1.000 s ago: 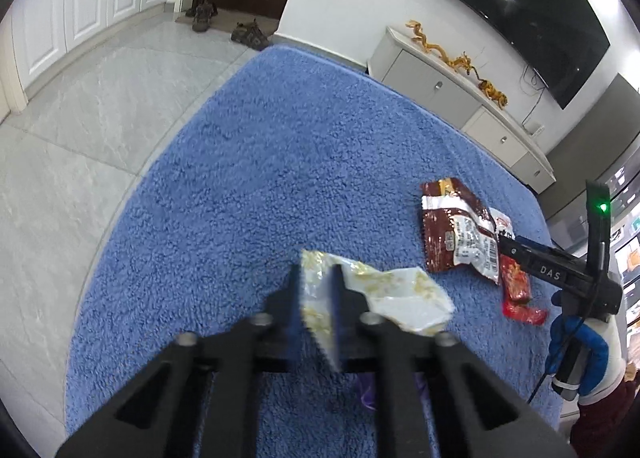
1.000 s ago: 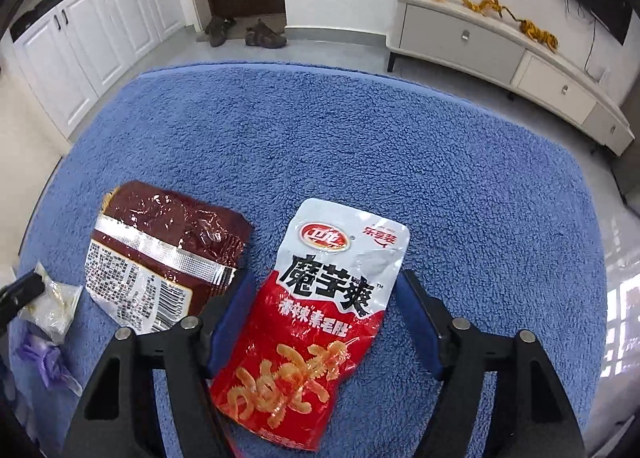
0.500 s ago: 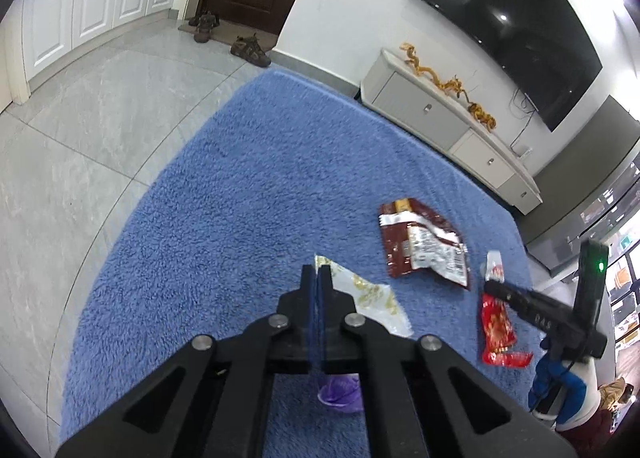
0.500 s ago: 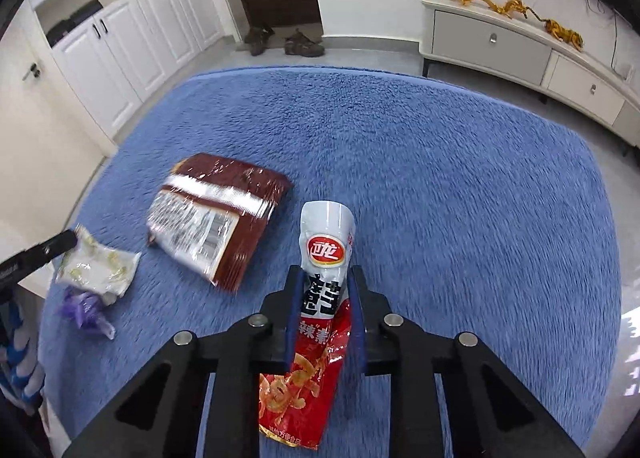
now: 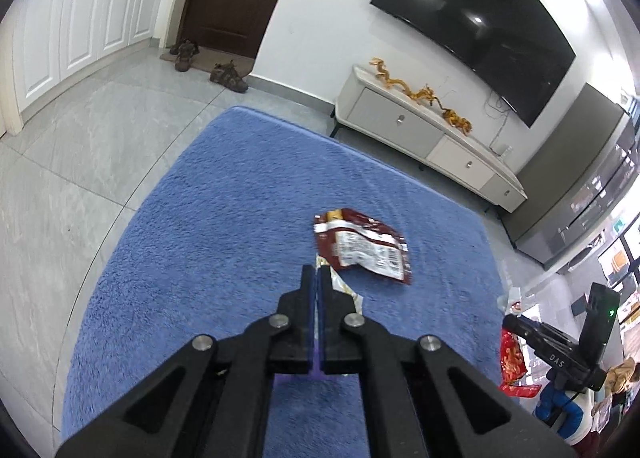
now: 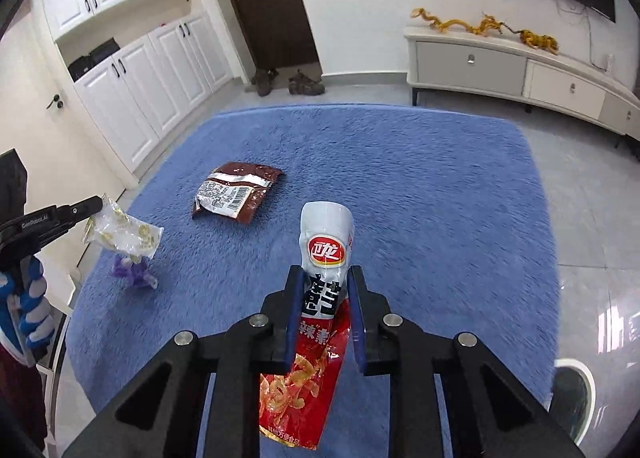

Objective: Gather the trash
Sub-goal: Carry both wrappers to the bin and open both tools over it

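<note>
My left gripper [image 5: 319, 274] is shut on a white and gold wrapper [image 5: 344, 288], held above the blue rug [image 5: 224, 226]; the wrapper [image 6: 122, 234] hangs from it in the right wrist view. My right gripper [image 6: 325, 278] is shut on a red and white snack packet [image 6: 320, 298], lifted off the rug; it also shows at the right in the left wrist view [image 5: 512, 362]. A dark red wrapper [image 5: 362, 248] lies on the rug ahead, also seen in the right wrist view [image 6: 236, 196]. A small purple wrapper [image 6: 134, 274] lies on the rug below the left gripper.
A low white TV cabinet [image 5: 424, 138] stands past the rug under a wall TV [image 5: 480, 22]. Shoes [image 5: 228, 76] sit by the dark door. White cupboards [image 6: 152, 70] line the left wall. A white round object [image 6: 572, 394] sits on the tiled floor at the right.
Both grippers have risen with their wrappers, so the rug looks farther away. The red and white packet now hangs clear of the rug.
</note>
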Demonstrator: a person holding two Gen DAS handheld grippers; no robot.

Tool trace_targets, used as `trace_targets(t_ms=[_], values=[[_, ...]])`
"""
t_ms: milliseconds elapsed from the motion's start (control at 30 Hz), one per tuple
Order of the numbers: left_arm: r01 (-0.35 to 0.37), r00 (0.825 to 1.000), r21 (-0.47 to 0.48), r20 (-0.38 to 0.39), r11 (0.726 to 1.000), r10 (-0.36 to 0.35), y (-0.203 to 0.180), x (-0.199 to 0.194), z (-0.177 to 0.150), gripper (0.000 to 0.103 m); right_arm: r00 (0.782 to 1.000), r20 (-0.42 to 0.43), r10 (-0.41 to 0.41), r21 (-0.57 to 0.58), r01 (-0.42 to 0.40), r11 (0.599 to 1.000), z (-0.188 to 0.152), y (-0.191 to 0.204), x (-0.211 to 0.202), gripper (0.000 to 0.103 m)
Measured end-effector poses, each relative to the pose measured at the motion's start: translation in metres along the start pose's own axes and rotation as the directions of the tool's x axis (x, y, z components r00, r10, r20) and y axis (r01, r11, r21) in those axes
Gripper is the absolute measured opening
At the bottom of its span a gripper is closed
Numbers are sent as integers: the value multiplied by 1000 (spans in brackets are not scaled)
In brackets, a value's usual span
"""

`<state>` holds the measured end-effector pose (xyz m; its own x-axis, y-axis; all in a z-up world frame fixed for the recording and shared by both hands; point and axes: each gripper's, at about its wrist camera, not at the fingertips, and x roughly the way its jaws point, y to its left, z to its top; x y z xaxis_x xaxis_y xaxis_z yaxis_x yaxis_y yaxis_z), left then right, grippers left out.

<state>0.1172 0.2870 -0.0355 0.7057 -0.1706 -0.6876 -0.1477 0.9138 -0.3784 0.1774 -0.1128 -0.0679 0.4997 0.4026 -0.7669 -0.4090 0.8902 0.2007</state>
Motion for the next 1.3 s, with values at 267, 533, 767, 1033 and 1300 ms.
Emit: trace_targets(t_ms=[267,533,767,1033,1300], values=[[71,997,120,9,990,-73,-74,-16,-7,0,995,75,-60,103,52,993,-27,-51,-59,21],[226,974,227,-43,947,-222,-172,-3,-20,0,970,127,-207,233,174,957,-66,-121,-127,22],[342,940,325,-135,882,-315,-275,22,-42,0,943,108,-315,356,259,898,-114,-191,-169,22],[397,913,455,-287,797,-291,-398,81,-93,0,938,50,-343,478,279,833,-157,-263,-155,24],[403,895,544,-403,736,-192,-478,153,-167,1,953,-34,-300,589,262,765,-207,-321,-105,25]])
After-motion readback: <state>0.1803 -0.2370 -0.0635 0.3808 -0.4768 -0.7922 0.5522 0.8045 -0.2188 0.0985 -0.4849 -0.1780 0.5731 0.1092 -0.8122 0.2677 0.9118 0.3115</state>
